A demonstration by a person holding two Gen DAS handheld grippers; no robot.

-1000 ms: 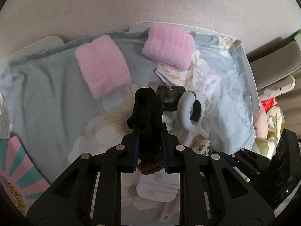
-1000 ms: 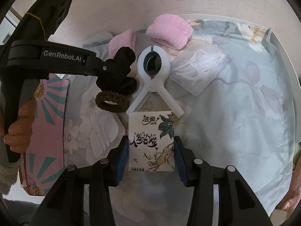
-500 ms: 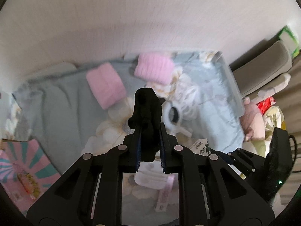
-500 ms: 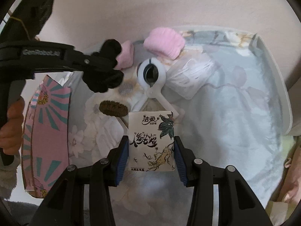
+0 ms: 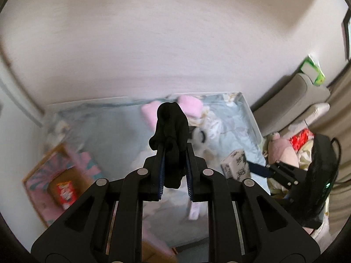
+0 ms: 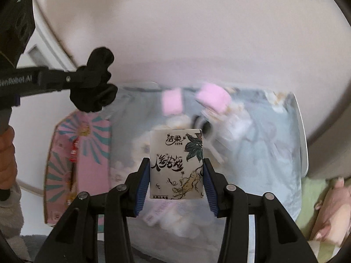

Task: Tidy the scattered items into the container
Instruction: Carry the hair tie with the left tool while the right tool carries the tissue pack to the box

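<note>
L gripper (image 5: 174, 171) is clamped on a black scrunchie (image 5: 172, 135), which bulges up past the fingertips and is held well above the table; from the R wrist view the same scrunchie (image 6: 95, 88) is seen raised over the table's left edge, above the box. R gripper (image 6: 176, 179) is closed on a white tissue pack w/ black ink print (image 6: 176, 164) — gripped at both side edges, upright, printed face to the camera, clear of the cloth. The table is covered by a pale blue floral cloth (image 6: 263, 149). Two pink fluffy cuffs are seen near the far edge: one (image 6: 172, 104) toward the middle, one (image 6: 214, 99) just to its right. A white ring-shaped clip (image 6: 203, 127) is blurred, lying between the cuffs and the tissue pack, partly hidden behind the pack. The container — a pink box w/ teal sunburst stripes (image 6: 85, 151) — is set at the table's left edge, w/ a small red packet (image 5: 64, 191) inside. Beyond the right edge, a pink plush toy (image 5: 283, 151) is visible. Frames are motion-blurred; finer items on the cloth can't be made out.
</note>
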